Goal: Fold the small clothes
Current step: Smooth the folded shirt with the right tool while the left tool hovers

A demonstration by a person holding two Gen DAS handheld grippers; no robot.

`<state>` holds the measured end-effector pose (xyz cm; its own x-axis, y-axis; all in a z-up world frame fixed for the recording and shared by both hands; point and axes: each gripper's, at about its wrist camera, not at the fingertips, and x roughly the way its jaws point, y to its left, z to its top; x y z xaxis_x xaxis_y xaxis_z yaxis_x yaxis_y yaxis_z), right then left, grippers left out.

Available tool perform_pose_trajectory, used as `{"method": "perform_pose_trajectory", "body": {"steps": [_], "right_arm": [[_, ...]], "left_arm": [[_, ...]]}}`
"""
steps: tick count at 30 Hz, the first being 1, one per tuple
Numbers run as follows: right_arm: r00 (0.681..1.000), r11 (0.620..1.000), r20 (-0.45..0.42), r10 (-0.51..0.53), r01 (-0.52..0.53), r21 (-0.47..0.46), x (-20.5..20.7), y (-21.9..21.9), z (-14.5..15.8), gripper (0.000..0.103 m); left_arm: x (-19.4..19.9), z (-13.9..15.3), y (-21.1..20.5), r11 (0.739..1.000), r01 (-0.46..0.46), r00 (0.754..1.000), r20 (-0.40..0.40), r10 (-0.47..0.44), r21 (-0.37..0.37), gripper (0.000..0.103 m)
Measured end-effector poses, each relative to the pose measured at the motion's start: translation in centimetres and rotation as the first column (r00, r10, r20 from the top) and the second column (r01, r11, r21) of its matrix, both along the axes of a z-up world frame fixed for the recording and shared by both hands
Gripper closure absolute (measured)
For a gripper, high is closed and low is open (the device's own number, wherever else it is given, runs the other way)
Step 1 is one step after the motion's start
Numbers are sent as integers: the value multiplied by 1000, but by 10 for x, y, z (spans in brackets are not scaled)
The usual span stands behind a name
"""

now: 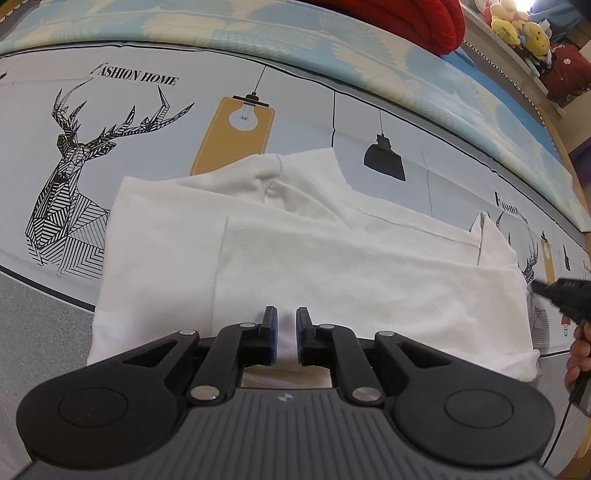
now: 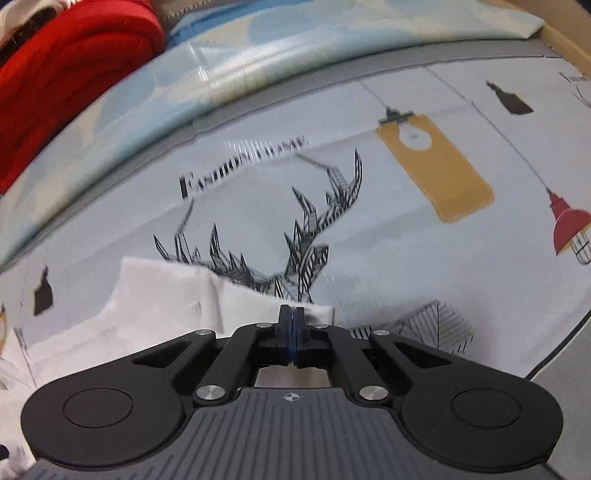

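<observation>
A small white garment (image 1: pixel 314 258) lies partly folded on the printed bedsheet (image 1: pixel 147 129), a flap laid across its middle. My left gripper (image 1: pixel 286 317) hovers over its near edge with the jaws slightly apart and nothing between them. The right gripper (image 1: pixel 561 295) shows at the garment's right end in the left wrist view. In the right wrist view the right gripper (image 2: pixel 291 314) has its jaws pressed together at the corner of the white garment (image 2: pixel 166 306); whether cloth is pinched between them is hidden.
The sheet (image 2: pixel 406 240) shows deer, lamps and "Fashion Home" print. A blue and cream quilt (image 1: pixel 295 40) lies behind it. A red blanket (image 1: pixel 406 22) and plush toys (image 1: pixel 517 26) sit at the back right. A grey border (image 1: pixel 37 332) runs along the near left.
</observation>
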<state>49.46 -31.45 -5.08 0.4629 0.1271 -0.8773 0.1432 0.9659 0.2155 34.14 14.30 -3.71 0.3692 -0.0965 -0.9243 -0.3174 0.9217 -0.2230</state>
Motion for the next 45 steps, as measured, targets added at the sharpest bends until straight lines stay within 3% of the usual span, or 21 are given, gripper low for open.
{"method": "perform_pose_trajectory", "body": {"steps": [4,8,11,13,15,20,24,26,27,28,30,32,35,38,43,45], "right_arm": [[989,998,136,-55,60,-32,1,-19,21,103],[982,997,175,-73,66,43,4,-42,23,103],[978,982,184,99,-126,140,4,-38,19,99],[939,946,206,274,-302,118,0,-24,18,75],[903,914,180,391,-404,43,-4,-12,12,63],[850,855,97,518,-510,-97,-9,0,-7,63],[809,811,98,580,-562,-163,-19,5,-10,62],[792,793,99,602,-579,-191,-25,10,-10,70],[782,782,98,616,-592,-196,-25,11,-10,96],[769,770,99,631,-607,-194,-25,13,-8,101],[760,763,104,642,-620,-181,-22,14,-2,102],[769,783,146,622,-610,-125,-16,7,5,102],[849,871,197,491,-483,-91,-4,-15,16,102],[905,925,194,379,-363,-110,3,-31,15,102],[945,954,159,284,-263,-142,4,-45,14,97],[941,954,161,299,-294,-51,2,-50,20,97]], "left_arm": [[-1,3,1,1000,-3,1000,6,3,-3,92],[-2,4,4,1000,-1,1000,6,1,-8,92],[-1,4,6,1000,-3,1000,7,3,-9,92],[-2,5,7,1000,-4,1000,5,4,-9,90],[-3,4,7,1000,-5,1000,3,5,-8,87],[-3,4,8,1000,-4,1000,-2,4,-10,87],[-2,3,8,1000,-10,1000,-2,10,-8,87],[-1,3,8,1000,-11,1000,-1,11,-8,87],[0,3,7,1000,-9,1000,-1,9,-8,87],[0,3,6,1000,-5,1000,-1,5,-9,87],[0,2,5,1000,-1,1000,-1,1,-9,87],[1,2,6,1000,0,1000,-2,0,-7,87],[0,2,6,1000,-3,1000,0,3,-6,87],[0,2,7,1000,-2,1000,1,2,-5,87],[-1,3,10,1000,0,1000,4,0,-9,87],[-2,4,11,1000,-1,1000,6,1,-12,87]]}}
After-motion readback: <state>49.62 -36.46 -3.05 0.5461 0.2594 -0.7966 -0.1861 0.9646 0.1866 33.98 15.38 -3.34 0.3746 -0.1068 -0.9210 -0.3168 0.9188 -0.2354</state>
